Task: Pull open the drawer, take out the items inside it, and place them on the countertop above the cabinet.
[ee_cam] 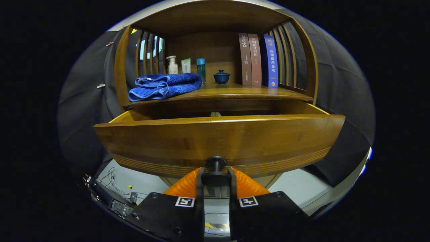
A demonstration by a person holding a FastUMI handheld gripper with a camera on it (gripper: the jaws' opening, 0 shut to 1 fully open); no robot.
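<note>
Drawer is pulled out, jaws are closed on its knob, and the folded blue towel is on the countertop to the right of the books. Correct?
Not quite. In the gripper view the folded blue towel lies on the countertop to the left of the books, not the right. The rest holds: the drawer is pulled out and the gripper has its jaws closed on the knob.

The drawer (pixel 218 141) stands pulled out below the countertop (pixel 235 91), its knob (pixel 216 162) pinched between the fingers of the gripper (pixel 216 178). On the countertop a folded towel (pixel 163 86) lies left; behind it stand a pump bottle (pixel 172 65), a tube (pixel 185 65) and a bottle (pixel 201 69). A lidded cup (pixel 221 77) sits mid-counter, three upright books (pixel 258 59) to its right.
</note>
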